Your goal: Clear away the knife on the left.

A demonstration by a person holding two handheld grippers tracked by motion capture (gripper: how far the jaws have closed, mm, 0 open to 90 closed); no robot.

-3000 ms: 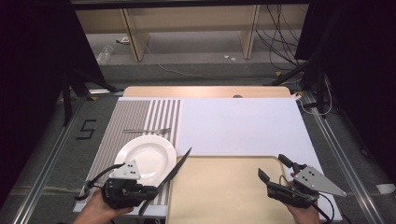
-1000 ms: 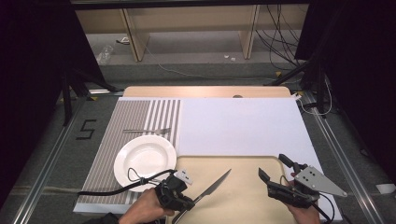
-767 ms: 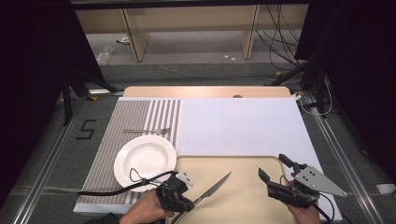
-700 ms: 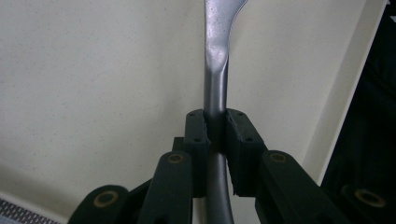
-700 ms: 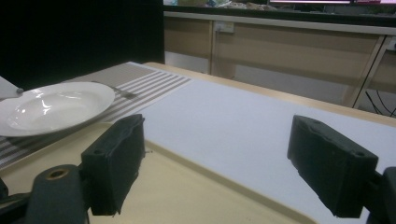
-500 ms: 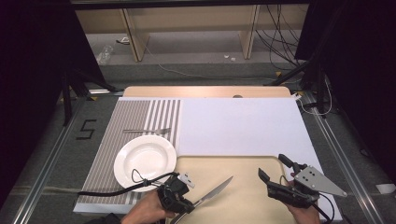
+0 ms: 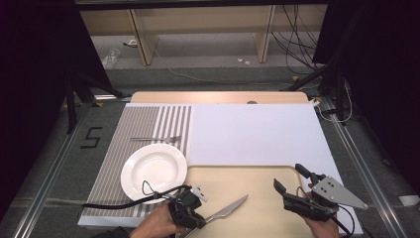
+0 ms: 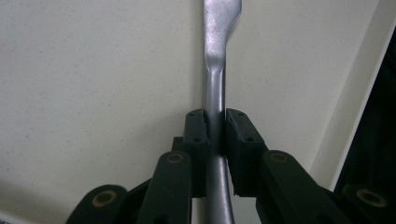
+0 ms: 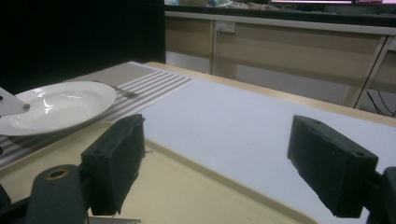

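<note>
A silver table knife (image 7: 229,208) is clamped by its handle in my left gripper (image 7: 202,218), low over the front of the beige tray (image 7: 233,178), blade pointing up and to the right. In the left gripper view the pads (image 8: 196,133) press on both sides of the knife (image 8: 215,79) above the tray (image 8: 93,84). At the tray's right end my right gripper (image 7: 288,176) stands open with nothing between its fingers. In its own view the right gripper (image 9: 219,163) has its pads (image 9: 114,163) wide apart.
A white plate (image 7: 154,171) and a fork (image 7: 156,139) lie on a striped placemat (image 7: 143,119) to the left. A white board (image 7: 252,134) covers the table behind the tray. The plate (image 9: 56,105) sits beyond the right gripper's left jaw.
The left gripper carried the knife from beside the plate rightward over the tray. In the last second the blade tip sank toward the tray. The right gripper kept still.
</note>
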